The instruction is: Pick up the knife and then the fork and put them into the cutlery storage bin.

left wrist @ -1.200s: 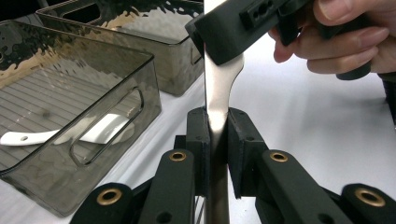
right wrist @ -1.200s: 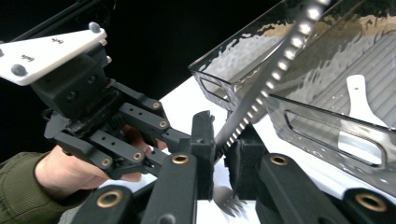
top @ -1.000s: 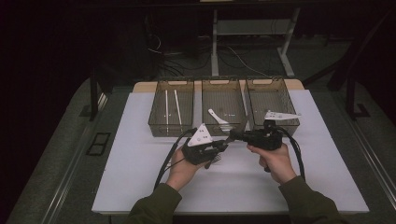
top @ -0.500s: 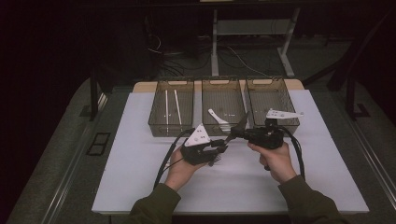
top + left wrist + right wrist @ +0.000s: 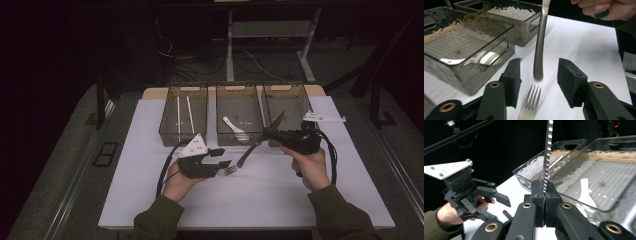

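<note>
My right gripper [image 5: 268, 134] [image 5: 544, 187] is shut on a metal knife [image 5: 260, 140] at the base of its blade. The serrated blade [image 5: 547, 150] points up and away over the bins. The knife's handle [image 5: 539, 50] slants down, its end hanging free between the pads of my left gripper [image 5: 223, 158] [image 5: 539, 72]. Those jaws have just been opening and touch nothing. A metal fork [image 5: 229, 170] [image 5: 531, 105] lies on the white table [image 5: 280, 200] under the left gripper, tines pointing away from the hand.
Three smoky clear bins stand in a row at the back. The left bin [image 5: 167, 132] holds two white sticks, the middle bin [image 5: 220, 102] a white spoon [image 5: 234, 127], and the right bin [image 5: 287, 100] sits behind the knife. The table's front half is bare white.
The left jaws have opened off the knife's handle. The right gripper has drawn the knife to the right and a little upward, so the two grippers stand farther apart.
</note>
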